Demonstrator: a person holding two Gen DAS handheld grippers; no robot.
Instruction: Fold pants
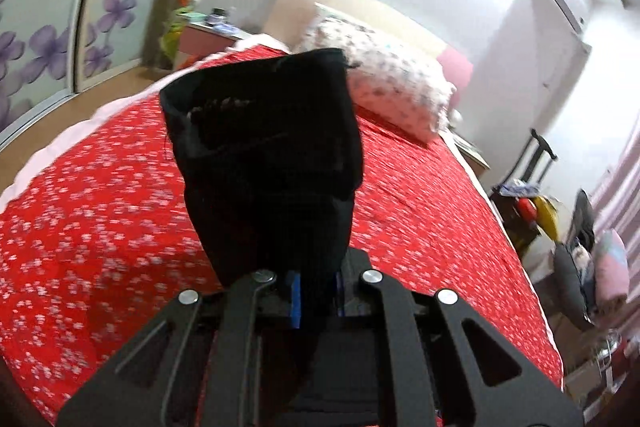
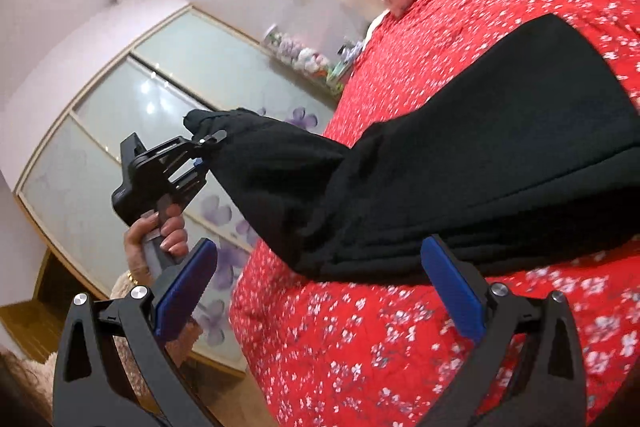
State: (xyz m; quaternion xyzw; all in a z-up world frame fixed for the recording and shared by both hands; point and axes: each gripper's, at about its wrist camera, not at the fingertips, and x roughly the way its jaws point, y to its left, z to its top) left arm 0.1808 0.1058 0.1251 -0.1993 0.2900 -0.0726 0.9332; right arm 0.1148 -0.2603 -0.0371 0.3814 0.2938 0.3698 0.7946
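Observation:
The black pants (image 2: 460,163) lie partly on the red flowered bedspread (image 2: 400,339), with one end lifted off the bed's left edge. My left gripper (image 2: 200,157) is shut on that lifted end; in the left wrist view the black cloth (image 1: 264,155) stands up from between its closed blue pads (image 1: 295,301) and hides the fingertips. My right gripper (image 2: 320,291) is open and empty, its blue pads (image 2: 452,291) wide apart just in front of the near folded edge of the pants, above the bedspread.
A flowered pillow (image 1: 384,75) lies at the head of the bed. A wardrobe with purple flower doors (image 2: 132,131) stands left of the bed. A nightstand (image 1: 212,35) holds small items. A chair with bags and clothes (image 1: 576,239) stands to the right.

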